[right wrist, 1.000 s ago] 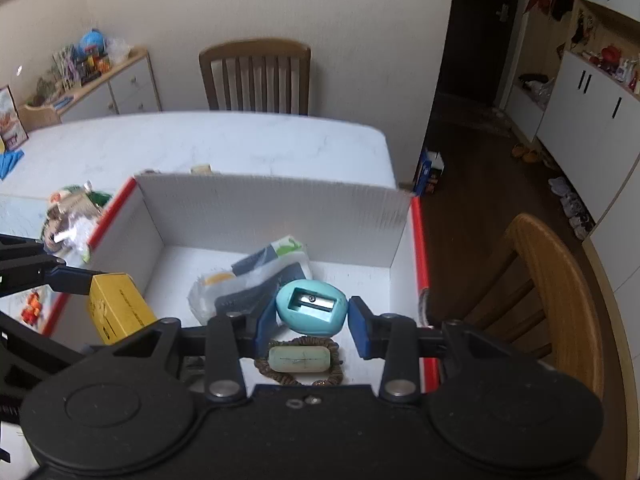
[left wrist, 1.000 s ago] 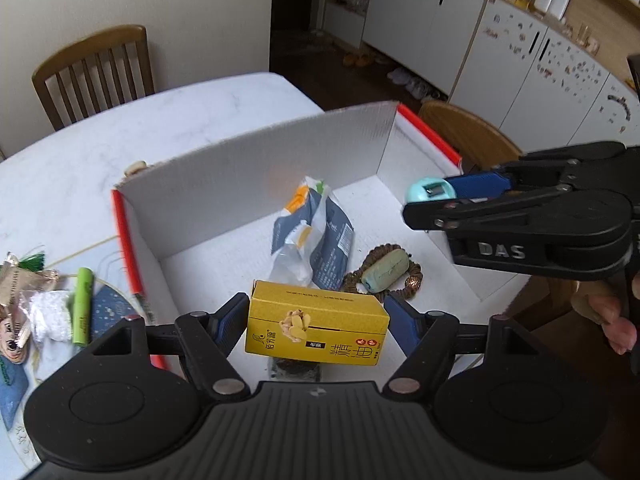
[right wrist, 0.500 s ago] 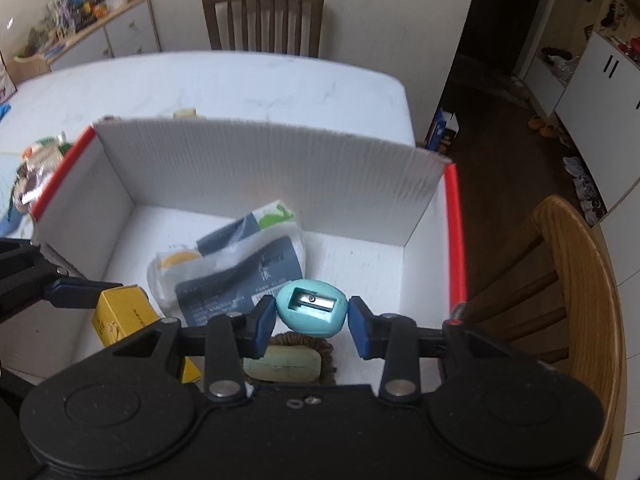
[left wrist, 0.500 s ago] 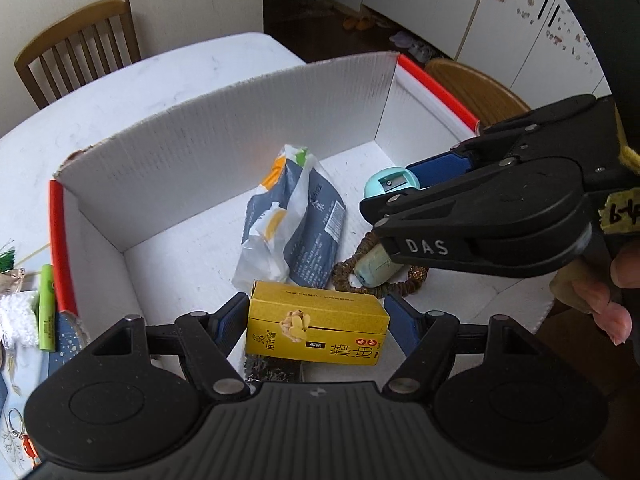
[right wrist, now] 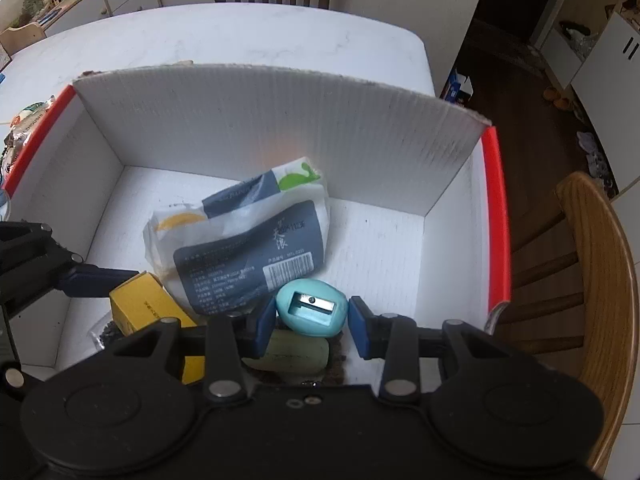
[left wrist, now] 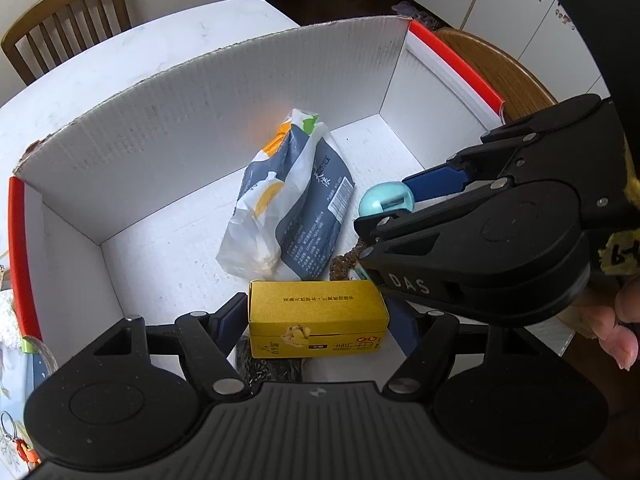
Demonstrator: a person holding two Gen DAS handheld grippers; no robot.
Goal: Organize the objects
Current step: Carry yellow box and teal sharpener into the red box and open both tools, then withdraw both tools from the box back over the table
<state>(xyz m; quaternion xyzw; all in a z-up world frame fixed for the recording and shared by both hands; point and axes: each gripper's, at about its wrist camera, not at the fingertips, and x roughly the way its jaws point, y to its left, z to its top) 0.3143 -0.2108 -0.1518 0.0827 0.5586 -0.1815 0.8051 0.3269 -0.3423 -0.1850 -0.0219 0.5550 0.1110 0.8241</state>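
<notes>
My left gripper (left wrist: 318, 320) is shut on a small yellow carton (left wrist: 318, 318), held low inside a white cardboard box (left wrist: 200, 120) with red rims. My right gripper (right wrist: 312, 320) is shut on a teal egg-shaped pencil sharpener (right wrist: 311, 308), also down inside the box (right wrist: 280, 120). From the left wrist view the right gripper (left wrist: 384, 216) comes in from the right with the sharpener (left wrist: 386, 203) at its tips. On the box floor lie a white and grey snack bag (right wrist: 244, 240), a pale green bar (right wrist: 296, 354) on a brown bead bracelet (right wrist: 336, 360), and a dark packet (left wrist: 272, 368) under the carton.
The box stands on a white table (right wrist: 240, 36). Small items lie on the table left of the box (left wrist: 12, 320). A wooden chair (right wrist: 592, 280) stands right of the box, and another chair (left wrist: 68, 12) at the table's far side. A person's hand (left wrist: 624, 320) grips the right tool.
Both grippers have sunk into the box and tipped further down. The carton and the sharpener stay gripped. The box walls now fill more of each view.
</notes>
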